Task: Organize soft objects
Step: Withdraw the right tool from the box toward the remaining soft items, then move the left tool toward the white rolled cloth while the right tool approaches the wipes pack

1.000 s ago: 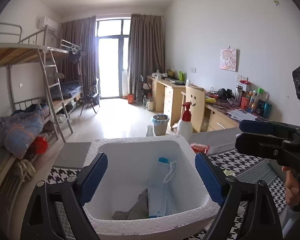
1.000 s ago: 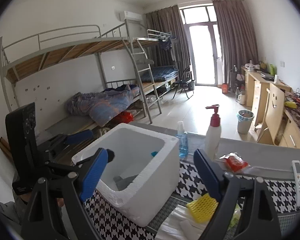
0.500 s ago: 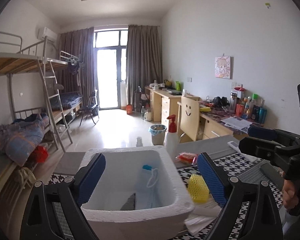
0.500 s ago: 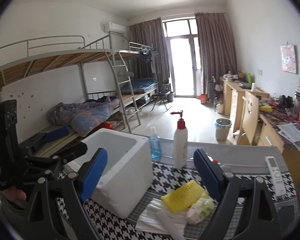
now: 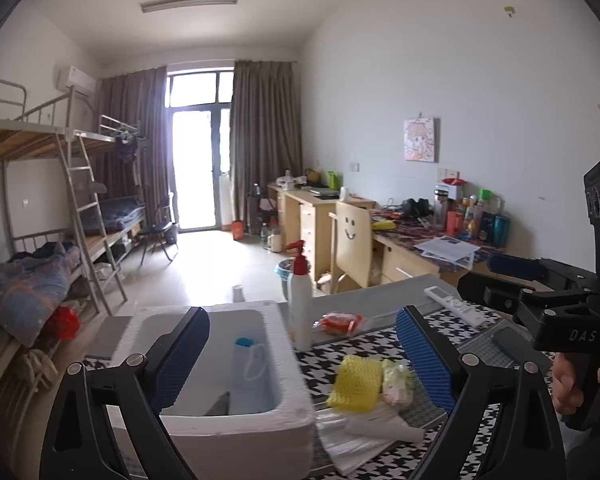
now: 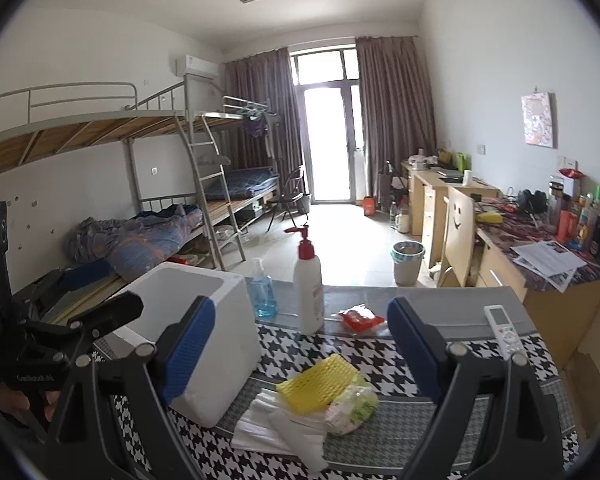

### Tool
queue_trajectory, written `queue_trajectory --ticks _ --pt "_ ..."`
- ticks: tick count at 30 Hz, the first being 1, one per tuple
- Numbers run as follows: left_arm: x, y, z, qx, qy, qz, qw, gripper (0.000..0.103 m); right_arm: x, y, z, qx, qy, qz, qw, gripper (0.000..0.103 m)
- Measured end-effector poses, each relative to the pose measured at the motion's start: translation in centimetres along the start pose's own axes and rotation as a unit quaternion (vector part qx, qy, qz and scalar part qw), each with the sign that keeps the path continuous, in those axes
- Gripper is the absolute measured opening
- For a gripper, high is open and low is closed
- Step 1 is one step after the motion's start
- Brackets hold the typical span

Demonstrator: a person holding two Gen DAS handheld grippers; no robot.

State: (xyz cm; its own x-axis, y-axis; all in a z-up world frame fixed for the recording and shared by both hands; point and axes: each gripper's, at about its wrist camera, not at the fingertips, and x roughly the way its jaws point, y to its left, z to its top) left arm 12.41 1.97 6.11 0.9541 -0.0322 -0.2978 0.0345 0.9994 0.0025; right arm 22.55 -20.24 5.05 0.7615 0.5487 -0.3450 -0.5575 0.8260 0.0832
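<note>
A white foam box [image 5: 292, 380] [image 6: 224, 360] stands on the houndstooth table and holds a blue mask pack [image 5: 248, 368] and a grey cloth [image 5: 220, 402]. To its right lies a pile: a yellow mesh sponge [image 5: 354, 380] [image 6: 320, 382], a greenish soft packet [image 5: 396, 382] [image 6: 352, 404] and white plastic bags [image 5: 360, 436] [image 6: 276, 424]. My left gripper [image 5: 300, 360] is open and empty, above the box's right rim. My right gripper [image 6: 300, 356] is open and empty, above the pile.
A white pump bottle with a red top [image 6: 308, 292] [image 5: 300, 300], a blue sanitizer bottle [image 6: 262, 288], a red snack packet [image 6: 358, 318] [image 5: 336, 322] and a white remote [image 6: 504, 330] [image 5: 456, 306] stand or lie at the table's far side. Bunk beds left, desks right.
Both grippers have swung to the right, away from over the foam box toward the pile of soft items. Both stay open and empty.
</note>
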Motion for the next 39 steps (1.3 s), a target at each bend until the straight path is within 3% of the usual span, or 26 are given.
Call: queue_trajectory --ticks 11,20,39 --pt "0.8 -3.1 -0.8 0.022 0.014 -0.034 0.9991 0.095 -1.7 -2.1 -1.1 0.004 -0.006 -0.046 0.999 0.091" --pt "1.5 -5.1 -1.5 0.023 0.02 -0.057 0.9979 0.095 -1.9 -3.8 -2.4 0.008 0.003 -0.058 0.998 0.091" --pt "3.2 -7.3 -4.4 0.021 0.059 -0.047 0.9969 0.095 -0.1 -6.2 -4.7 0.009 0.049 -0.046 0.998 0.091"
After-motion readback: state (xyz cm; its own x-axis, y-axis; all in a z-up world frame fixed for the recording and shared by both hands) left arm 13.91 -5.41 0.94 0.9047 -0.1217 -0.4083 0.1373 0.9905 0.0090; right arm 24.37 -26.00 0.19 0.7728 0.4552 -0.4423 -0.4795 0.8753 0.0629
